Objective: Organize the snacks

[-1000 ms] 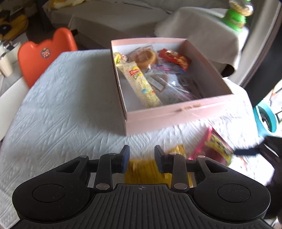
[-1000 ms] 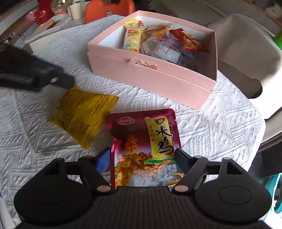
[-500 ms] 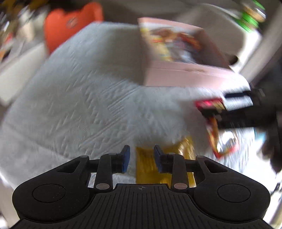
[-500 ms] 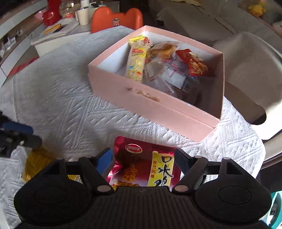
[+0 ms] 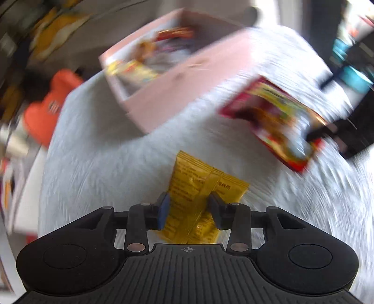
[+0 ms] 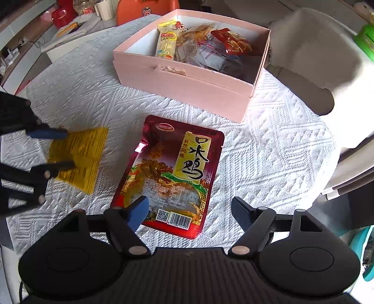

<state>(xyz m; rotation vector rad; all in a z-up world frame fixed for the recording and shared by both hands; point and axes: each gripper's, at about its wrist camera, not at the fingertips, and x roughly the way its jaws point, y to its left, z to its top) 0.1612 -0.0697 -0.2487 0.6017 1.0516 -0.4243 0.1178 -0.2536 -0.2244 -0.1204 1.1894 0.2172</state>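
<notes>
Round worktop under white quilted cloth, cluttered room behind. Left claw straddling yellow packet, grip unclear. Right claw wide open, holding nothing, over red pouch lying flat. Pink box of snacks beyond; orange chair behind.

Left gripper: jaws narrowed, fingers level, low over the table | Right gripper: jaws spread wide, tilted downward.

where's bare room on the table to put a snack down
Bare cloth left of the pink box, above the yellow packet; also right of the red pouch. Crowded inside the box and between packet and pouch.
</notes>
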